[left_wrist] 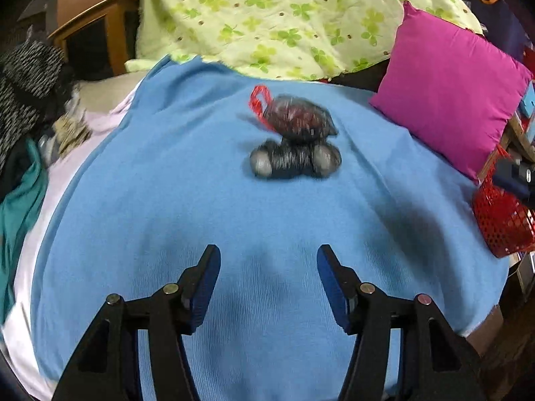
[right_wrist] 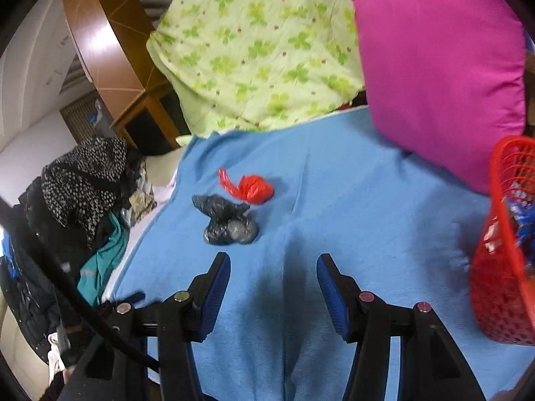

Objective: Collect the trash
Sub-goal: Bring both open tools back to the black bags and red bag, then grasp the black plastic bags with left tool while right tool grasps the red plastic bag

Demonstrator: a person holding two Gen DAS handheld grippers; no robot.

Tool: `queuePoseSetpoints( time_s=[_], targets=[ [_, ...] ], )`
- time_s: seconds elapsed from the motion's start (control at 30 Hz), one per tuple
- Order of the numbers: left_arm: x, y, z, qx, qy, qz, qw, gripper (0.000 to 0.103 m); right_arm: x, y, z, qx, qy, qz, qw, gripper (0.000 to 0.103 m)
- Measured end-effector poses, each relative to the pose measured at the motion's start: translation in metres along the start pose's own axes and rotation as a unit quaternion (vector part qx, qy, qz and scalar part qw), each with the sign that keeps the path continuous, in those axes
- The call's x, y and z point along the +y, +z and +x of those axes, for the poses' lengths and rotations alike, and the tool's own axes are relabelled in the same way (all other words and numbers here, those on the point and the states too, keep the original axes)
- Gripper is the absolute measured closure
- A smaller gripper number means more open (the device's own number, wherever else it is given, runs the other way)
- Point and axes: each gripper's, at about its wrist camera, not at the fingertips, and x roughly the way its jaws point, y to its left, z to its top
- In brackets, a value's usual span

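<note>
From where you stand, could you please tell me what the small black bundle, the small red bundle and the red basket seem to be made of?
Black bundle: thin glossy plastic film, probably a knotted bag; crinkled, with highlights. Red bundle: similar shiny plastic film, twisted tail. Red basket: apparently rigid moulded plastic, perforated mesh walls.

Blue blanket (left_wrist: 167,200), magenta pillow (left_wrist: 451,93), clover-print quilt (left_wrist: 284,16), heaped clothes (right_wrist: 83,183)

Black bag (right_wrist: 227,220), knotted, lumpy, lies on blue blanket (right_wrist: 367,220) ahead-left of right gripper (right_wrist: 273,267). Red bag (right_wrist: 249,187) touching behind it. Red basket (right_wrist: 501,267) at right.
</note>
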Motion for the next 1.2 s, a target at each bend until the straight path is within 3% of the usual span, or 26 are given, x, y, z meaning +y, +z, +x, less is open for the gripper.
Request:
queuePoseSetpoints(
  time_s=[0.17, 0.27, 0.5, 0.7, 0.83, 0.93, 0.97, 1.0, 1.13, 1.2],
  targets=[
    [0.003, 0.049, 0.041, -0.021, -0.057, 0.041, 0.9973, 0.037, -0.006, 0.0, 0.025, 0.016, -0.016, 0.002, 1.0, 0.045],
    [0.002, 0.073, 0.075, -0.012, -0.093, 0.076, 0.9927, 0.036, -0.012, 0.008, 0.039, 0.023, -0.022, 0.006, 0.999, 0.045],
    [0.001, 0.091, 0.129, 0.021, -0.174, 0.103, 0.9791, 0.036, -0.006, 0.07, 0.114, 0.032, 0.014, -0.021, 0.999, 0.045],
    [-0.008, 0.078, 0.138, 0.004, -0.167, 0.131, 0.9771, 0.037, 0.02, 0.12, 0.222, 0.083, 0.062, -0.051, 0.993, 0.045],
    [-0.009, 0.074, 0.135, 0.0, -0.162, 0.127, 0.9786, 0.054, 0.038, 0.127, 0.281, 0.113, 0.059, -0.075, 0.989, 0.045],
    [-0.012, 0.071, 0.132, 0.0, -0.155, 0.123, 0.9802, 0.057, 0.048, 0.12, 0.318, 0.152, 0.051, -0.09, 0.983, 0.045],
    [-0.013, 0.069, 0.129, -0.002, -0.152, 0.123, 0.9807, 0.059, 0.051, 0.116, 0.326, 0.164, 0.054, -0.098, 0.98, 0.05],
    [-0.014, 0.067, 0.127, -0.003, -0.148, 0.122, 0.9815, 0.06, 0.053, 0.112, 0.331, 0.173, 0.052, -0.105, 0.978, 0.059],
    [-0.013, 0.057, 0.109, -0.003, -0.142, 0.098, 0.9849, 0.065, 0.046, 0.109, 0.313, 0.154, 0.058, -0.081, 0.983, 0.062],
    [-0.015, 0.052, 0.095, -0.004, -0.138, 0.082, 0.9871, 0.068, 0.033, 0.11, 0.282, 0.124, 0.063, -0.054, 0.989, 0.062]
  ],
)
